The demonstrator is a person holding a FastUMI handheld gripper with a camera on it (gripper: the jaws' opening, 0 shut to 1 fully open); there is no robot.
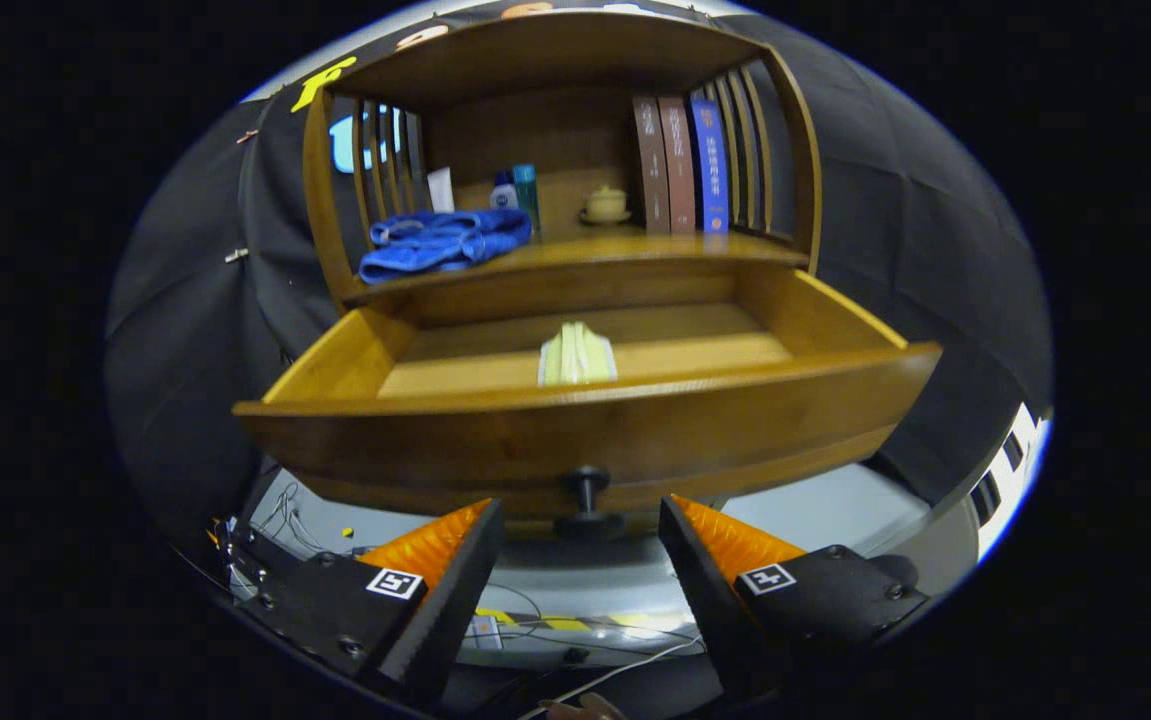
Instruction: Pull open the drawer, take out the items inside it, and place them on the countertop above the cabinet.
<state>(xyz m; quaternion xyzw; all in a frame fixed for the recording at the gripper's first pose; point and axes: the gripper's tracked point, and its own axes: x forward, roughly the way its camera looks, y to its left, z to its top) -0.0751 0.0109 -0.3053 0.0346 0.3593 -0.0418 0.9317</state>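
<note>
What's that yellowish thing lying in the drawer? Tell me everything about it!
The pale yellow folded item looks soft, like cloth or a packet, with lengthwise creases; exactly what it is can't be told. It lies flat on the floor of the open wooden drawer, near the front wall, touching nothing else. The hand-held gripper is open, its fingers either side of the drawer's knob.

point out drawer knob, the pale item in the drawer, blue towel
drawer knob (586,487): gripper view, on its stem, between the open fingers.
pale item (576,355): gripper view, its middle.
blue towel (445,242): gripper view, middle folds.
</note>
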